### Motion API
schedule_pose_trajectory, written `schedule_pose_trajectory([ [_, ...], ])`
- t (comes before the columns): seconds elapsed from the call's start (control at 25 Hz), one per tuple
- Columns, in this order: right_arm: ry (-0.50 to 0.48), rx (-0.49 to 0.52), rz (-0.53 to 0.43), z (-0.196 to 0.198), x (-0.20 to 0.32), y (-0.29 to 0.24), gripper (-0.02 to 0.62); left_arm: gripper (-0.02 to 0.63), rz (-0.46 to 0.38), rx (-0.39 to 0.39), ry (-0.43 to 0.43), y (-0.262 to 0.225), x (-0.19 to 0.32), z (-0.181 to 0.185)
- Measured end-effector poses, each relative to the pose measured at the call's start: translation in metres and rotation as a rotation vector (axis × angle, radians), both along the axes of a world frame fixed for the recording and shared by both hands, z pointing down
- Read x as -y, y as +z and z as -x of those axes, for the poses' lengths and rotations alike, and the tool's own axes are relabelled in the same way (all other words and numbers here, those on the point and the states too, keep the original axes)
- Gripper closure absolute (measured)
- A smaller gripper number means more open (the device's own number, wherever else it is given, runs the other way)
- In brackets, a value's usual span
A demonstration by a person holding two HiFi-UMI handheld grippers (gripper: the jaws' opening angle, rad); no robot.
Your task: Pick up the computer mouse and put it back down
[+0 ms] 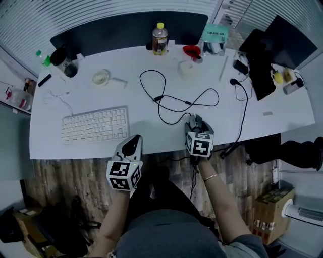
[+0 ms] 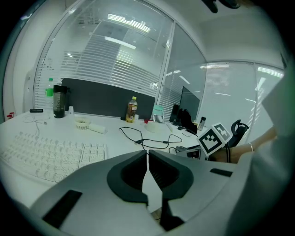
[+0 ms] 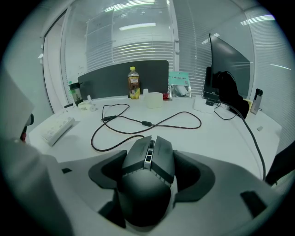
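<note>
Mouse (image 3: 146,184) on white desk (image 1: 141,132), blinds (image 1: 101,15) behind.

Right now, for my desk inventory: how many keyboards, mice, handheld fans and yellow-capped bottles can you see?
keyboard: 1
mouse: 1
handheld fan: 1
yellow-capped bottle: 1
Total: 4

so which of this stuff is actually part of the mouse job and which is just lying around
In the job:
- computer mouse
- right hand-held gripper, jaws against the mouse's sides
- desk

Just lying about:
- keyboard
- drink bottle
- small fan
- black tumbler
</note>
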State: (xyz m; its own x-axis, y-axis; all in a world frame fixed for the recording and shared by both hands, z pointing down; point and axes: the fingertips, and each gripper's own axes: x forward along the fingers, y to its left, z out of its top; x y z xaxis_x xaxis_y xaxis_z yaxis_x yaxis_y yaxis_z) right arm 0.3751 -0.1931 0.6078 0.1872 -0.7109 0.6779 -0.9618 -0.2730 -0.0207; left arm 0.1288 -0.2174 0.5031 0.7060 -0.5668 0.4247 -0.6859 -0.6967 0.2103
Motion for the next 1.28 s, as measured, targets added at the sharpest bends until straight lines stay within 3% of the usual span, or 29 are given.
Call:
schedule_pose_trajectory([
  [0.4,-0.019,0.030,-0.064,0.025,-0.006,-0.019,0.281,0.575,-0.024,-0.013,-0.004,-0.007,-0.010,0.017],
  [1.28,-0.145,0.067,-0.273,0.133,0.013,-0.115,0.281,0.575,-0.068,-0.057,-0.058,-0.026,-0.008,0.093],
])
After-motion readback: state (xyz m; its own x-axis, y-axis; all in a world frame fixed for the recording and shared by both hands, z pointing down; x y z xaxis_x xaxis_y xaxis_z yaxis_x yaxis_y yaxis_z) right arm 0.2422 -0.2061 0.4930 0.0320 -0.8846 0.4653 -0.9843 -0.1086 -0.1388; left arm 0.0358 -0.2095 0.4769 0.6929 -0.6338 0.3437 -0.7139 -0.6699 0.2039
